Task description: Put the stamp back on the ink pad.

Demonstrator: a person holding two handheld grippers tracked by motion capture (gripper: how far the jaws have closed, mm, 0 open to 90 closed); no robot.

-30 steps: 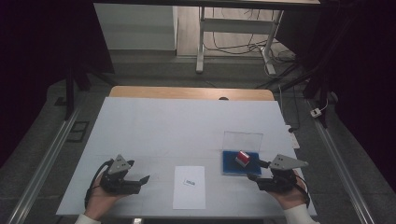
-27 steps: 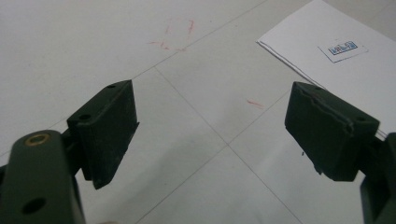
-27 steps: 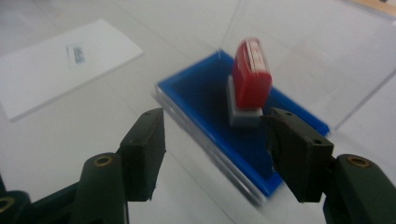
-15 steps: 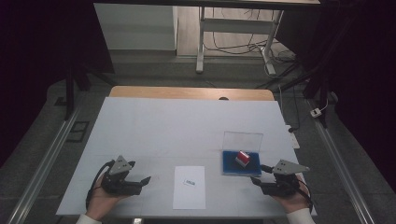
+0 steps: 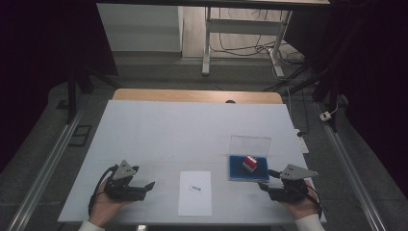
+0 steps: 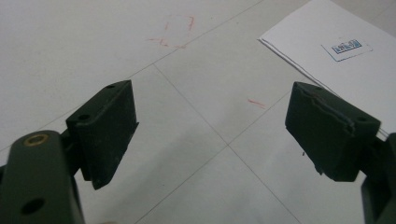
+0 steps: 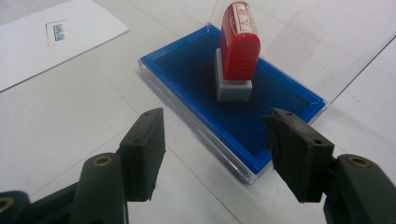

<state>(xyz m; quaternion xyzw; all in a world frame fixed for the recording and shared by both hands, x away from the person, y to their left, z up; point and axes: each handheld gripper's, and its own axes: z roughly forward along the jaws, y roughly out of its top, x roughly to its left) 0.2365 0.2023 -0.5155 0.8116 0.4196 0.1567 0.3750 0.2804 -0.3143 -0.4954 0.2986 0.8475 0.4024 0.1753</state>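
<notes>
The blue ink pad tray (image 7: 243,112) lies on the desk (image 5: 192,130) with its clear lid (image 5: 250,144) open behind it; a red-handled stamp (image 7: 238,51) stands upright inside on the pad. The right gripper (image 7: 215,154) rests just in front of the tray, jaws open and empty. The left gripper (image 6: 210,135) sits beside the stamped paper sheet (image 5: 195,192), jaws likewise open and empty.

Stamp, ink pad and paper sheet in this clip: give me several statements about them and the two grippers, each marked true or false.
1. The red stamp stands upright on the blue ink pad. True.
2. The right gripper is shut on the stamp. False: its jaws are open, short of the pad.
3. The paper sheet already bears a blue imprint. True.
4. The left gripper holds the paper. False: its jaws are open over bare table, the sheet beside it.
</notes>
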